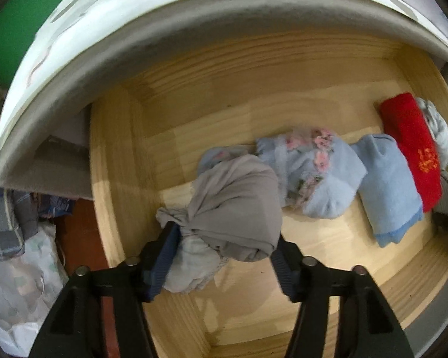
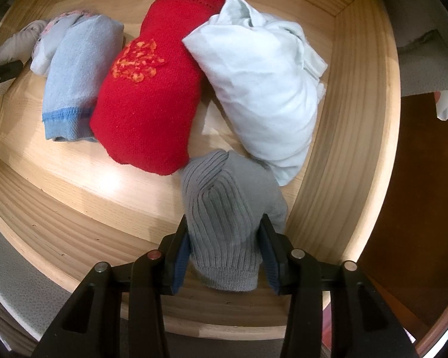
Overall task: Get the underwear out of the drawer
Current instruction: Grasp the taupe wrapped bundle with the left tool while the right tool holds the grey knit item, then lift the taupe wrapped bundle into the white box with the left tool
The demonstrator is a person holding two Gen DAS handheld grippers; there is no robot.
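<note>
Two wrist views, both pointing steeply down into the open wooden drawer (image 1: 125, 155); my hands and arms are out of frame, only the black tong bodies show. The drawer's back part is hidden under the white cabinet front (image 1: 164, 29), and the left view is motion-blurred, so I can't tell exactly what garment each bundle is. My left tongs (image 1: 221, 256) straddle a taupe-grey underwear bundle (image 1: 239, 205) near the drawer's left end; pads sit against both sides, fabric bunched at the left pad, clamped as far as I can see. My right tongs (image 2: 224, 253) are clamped on a grey ribbed bundle (image 2: 224, 223) near the right wall, its cuff hanging towards the camera. Between them lie a floral pale-blue roll (image 1: 316, 173), a plain blue roll (image 2: 74, 83), a red roll with orange embroidery (image 2: 149, 89) and a white bundle (image 2: 265, 89), all touching their neighbours.
</note>
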